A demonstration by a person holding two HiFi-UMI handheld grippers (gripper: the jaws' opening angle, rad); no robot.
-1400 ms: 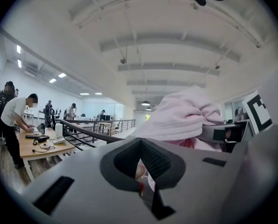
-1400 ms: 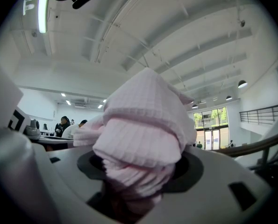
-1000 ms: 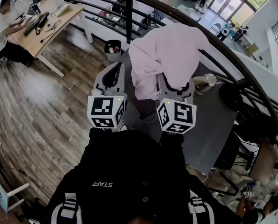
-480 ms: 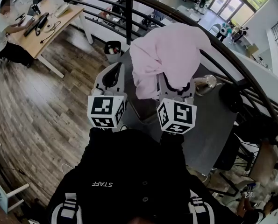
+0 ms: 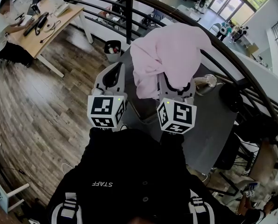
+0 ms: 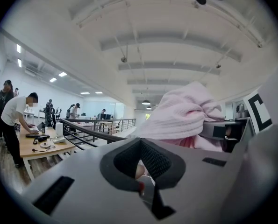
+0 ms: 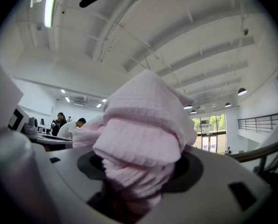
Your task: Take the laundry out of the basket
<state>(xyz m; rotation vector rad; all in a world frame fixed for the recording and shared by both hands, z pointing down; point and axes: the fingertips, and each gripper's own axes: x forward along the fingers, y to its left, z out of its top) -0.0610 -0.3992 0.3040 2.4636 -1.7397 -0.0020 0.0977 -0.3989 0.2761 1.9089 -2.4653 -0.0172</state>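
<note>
A pink waffle-weave cloth point(image 5: 169, 55) hangs lifted high over the dark grey table point(image 5: 213, 125), bunched in my right gripper point(image 5: 174, 86), which is shut on it. In the right gripper view the cloth point(image 7: 143, 125) fills the space between the jaws of the right gripper point(image 7: 138, 174) and hides the pads. My left gripper point(image 5: 114, 69) is raised beside it on the left, shut with nothing in it. In the left gripper view the left gripper point(image 6: 140, 141) points up, with the cloth point(image 6: 185, 115) to its right. No basket shows clearly in any view.
A black metal railing point(image 5: 129, 8) curves behind the table. A small bin point(image 5: 112, 48) stands on the wooden floor by it. A shiny kettle point(image 5: 207, 82) sits on the table to the right. A person works at a wooden desk point(image 5: 45, 29) at far left.
</note>
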